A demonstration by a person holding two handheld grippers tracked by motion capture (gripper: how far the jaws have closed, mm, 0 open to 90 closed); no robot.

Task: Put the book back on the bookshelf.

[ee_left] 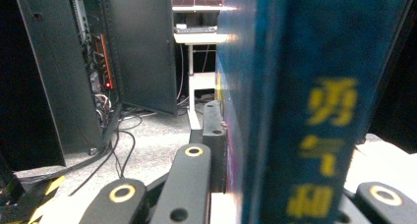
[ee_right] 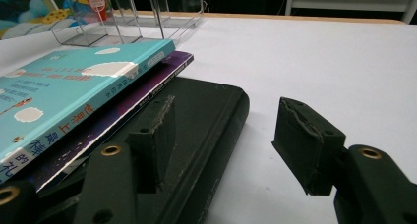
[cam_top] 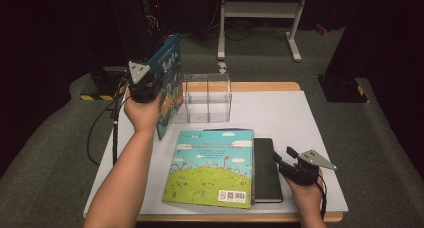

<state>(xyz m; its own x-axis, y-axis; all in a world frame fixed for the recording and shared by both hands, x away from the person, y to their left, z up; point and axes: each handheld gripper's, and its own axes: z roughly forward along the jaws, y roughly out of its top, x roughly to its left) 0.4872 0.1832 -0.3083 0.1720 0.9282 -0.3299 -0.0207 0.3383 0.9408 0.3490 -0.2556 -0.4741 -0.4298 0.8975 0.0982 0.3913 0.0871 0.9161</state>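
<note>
My left gripper (cam_top: 154,89) is shut on a blue picture book (cam_top: 169,75), which it holds upright on edge at the table's left, beside a clear acrylic book stand (cam_top: 207,98). In the left gripper view the book's spine (ee_left: 305,111) with yellow characters rises between the jaws. A stack lies flat at the front: a teal picture book (cam_top: 212,168) on top, a purple book (ee_right: 147,94) under it, and a black notebook (cam_top: 266,170) at the bottom. My right gripper (cam_top: 284,155) stands open at the notebook's right edge (ee_right: 216,116), one pad (ee_right: 157,135) over the cover and the other over the table.
A white sheet (cam_top: 300,123) covers the wooden table. Carpeted floor lies on both sides. Behind the table stand a dark cabinet (ee_left: 74,62) with cables and a white metal frame (cam_top: 260,10).
</note>
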